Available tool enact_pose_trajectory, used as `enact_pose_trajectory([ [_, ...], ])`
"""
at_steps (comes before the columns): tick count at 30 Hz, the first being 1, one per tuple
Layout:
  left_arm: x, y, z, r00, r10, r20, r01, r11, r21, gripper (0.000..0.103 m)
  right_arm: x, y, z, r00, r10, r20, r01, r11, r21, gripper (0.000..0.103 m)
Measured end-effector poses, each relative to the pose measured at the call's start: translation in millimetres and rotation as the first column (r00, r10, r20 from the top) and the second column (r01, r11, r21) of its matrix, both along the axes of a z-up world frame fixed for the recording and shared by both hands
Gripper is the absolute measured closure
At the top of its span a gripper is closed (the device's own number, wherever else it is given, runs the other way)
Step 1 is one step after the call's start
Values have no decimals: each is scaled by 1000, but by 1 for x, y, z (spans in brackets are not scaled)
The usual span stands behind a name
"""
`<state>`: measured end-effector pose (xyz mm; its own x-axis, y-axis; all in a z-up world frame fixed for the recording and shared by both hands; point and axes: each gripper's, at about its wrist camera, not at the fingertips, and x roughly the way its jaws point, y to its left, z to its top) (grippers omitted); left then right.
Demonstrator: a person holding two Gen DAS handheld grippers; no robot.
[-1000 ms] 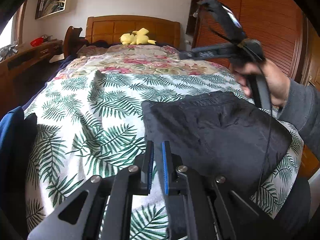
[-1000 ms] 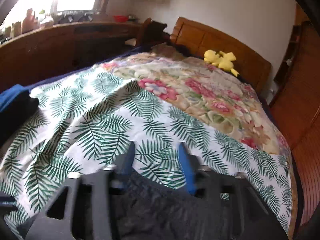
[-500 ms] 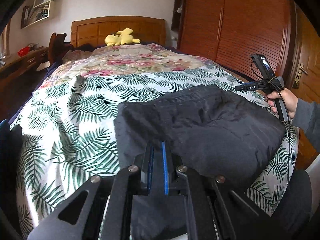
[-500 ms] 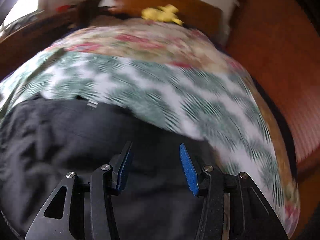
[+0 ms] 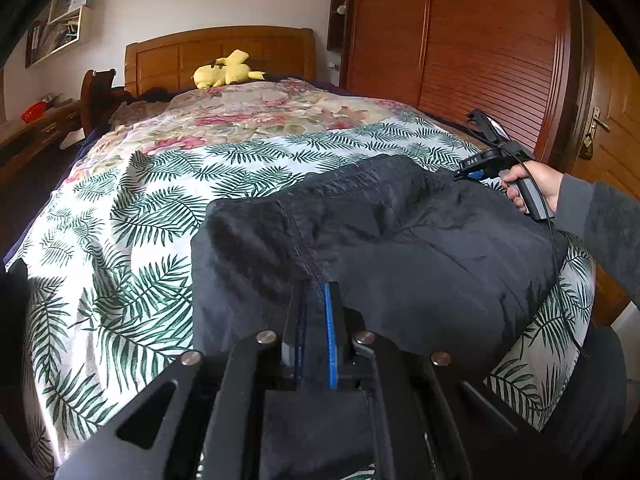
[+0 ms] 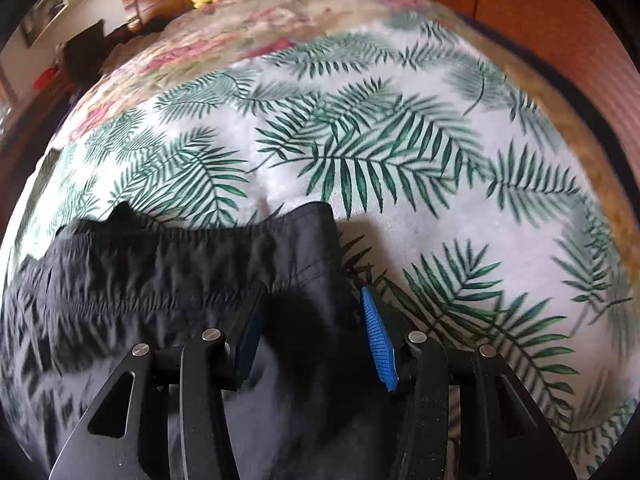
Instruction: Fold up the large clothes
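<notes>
Black trousers (image 5: 400, 248) lie crosswise on the bed (image 5: 140, 208), waistband away. The left claw (image 5: 316, 312) clamps their near edge; the right claw (image 6: 312, 312), fingers apart, straddles the waistband corner. Only the left view shows the hand (image 5: 532, 184).

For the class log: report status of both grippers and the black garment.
Left gripper shut on black garment. Right gripper open over its corner. Garment lies on leaf-print bedspread. Nothing in the way.

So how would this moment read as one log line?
left claw: shut on black garment | right claw: open over its corner | leaf-print bedspread
</notes>
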<state>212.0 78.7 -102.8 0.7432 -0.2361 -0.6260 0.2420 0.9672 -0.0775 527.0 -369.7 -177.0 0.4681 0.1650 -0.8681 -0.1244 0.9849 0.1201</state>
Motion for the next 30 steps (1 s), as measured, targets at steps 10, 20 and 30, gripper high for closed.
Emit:
enact_pose_trajectory([
  [10,2,-9,-1,1000,-13,-8,14,1000,10,98,-7,1,36,975,33,219,-46,997,55,98],
  [20,-11,-10,2,1000,8,4,-8,1000,19,97,-30,19,42,976,-3,216,27,994,-105,79],
  [30,-45,-17,0,996,83,-26,-83,996,11,96,-119,49,48,955,213,205,-192,974,-118,53],
])
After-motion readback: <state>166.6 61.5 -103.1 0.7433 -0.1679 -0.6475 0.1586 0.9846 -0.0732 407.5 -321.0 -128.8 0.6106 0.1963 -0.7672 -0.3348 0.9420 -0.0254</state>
